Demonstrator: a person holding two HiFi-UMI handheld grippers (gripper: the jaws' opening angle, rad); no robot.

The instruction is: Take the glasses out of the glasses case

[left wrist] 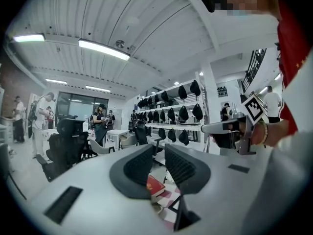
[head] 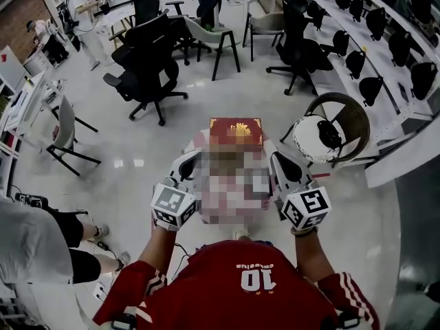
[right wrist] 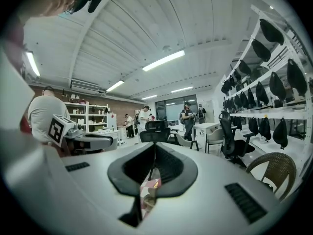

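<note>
Red shirt (head: 206,294): white no. 10, upside down in head view; small txt above illegible.

Glasses case (head: 236,133): rectangular, dark red, with a gold ornament at the middle of its top face and a thin gold line round the edge. Lies flat, top face up, long side across the head view, straight ahead of the person. Lid appears shut, so the contents are hidden. Its near edge runs into a mosaic patch and can't be read. The left gripper view shows one red corner of it, resting on a pink-and-white checked cloth (left wrist: 171,199).
</note>
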